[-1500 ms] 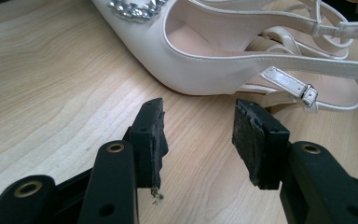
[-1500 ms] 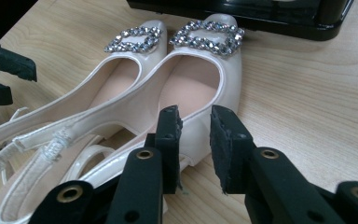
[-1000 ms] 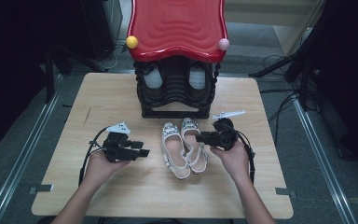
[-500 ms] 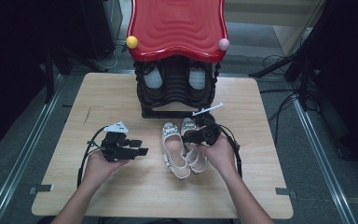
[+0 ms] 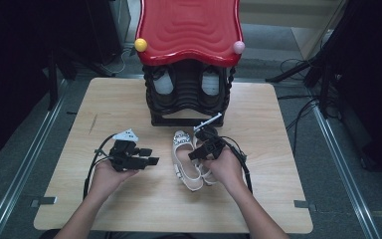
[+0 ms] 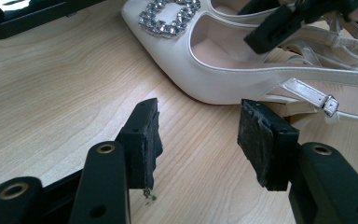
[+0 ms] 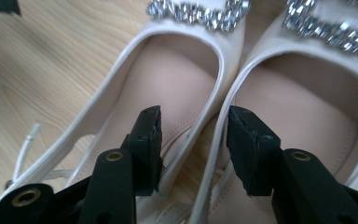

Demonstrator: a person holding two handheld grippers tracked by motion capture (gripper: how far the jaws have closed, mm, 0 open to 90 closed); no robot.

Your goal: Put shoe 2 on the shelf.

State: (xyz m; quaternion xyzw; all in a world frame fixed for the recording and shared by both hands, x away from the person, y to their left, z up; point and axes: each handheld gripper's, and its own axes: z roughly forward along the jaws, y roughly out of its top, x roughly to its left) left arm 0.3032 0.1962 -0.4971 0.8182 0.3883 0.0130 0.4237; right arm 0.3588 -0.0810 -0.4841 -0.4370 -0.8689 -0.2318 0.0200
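Shoes: a pair of cream slingback shoes (image 5: 191, 162) with rhinestone buckles lies side by side on the wooden table (image 5: 129, 104) in the high view, just in front of a black shoe rack (image 5: 186, 102) with a red top. The right gripper (image 5: 199, 152) sits directly over the pair; its jaws have just been opening. The left gripper (image 5: 149, 157) is held to the left of the shoes, apart from them.

Left gripper view: the left gripper (image 6: 198, 133) has its jaws wide, with bare table between them. The nearer shoe (image 6: 223, 74) lies just beyond the pads, untouched.

Right gripper view: the right gripper (image 7: 193, 140) is moderately open. Its jaws straddle the adjoining inner rims of the left shoe (image 7: 168, 84) and right shoe (image 7: 303, 107); the pads do not press on them.
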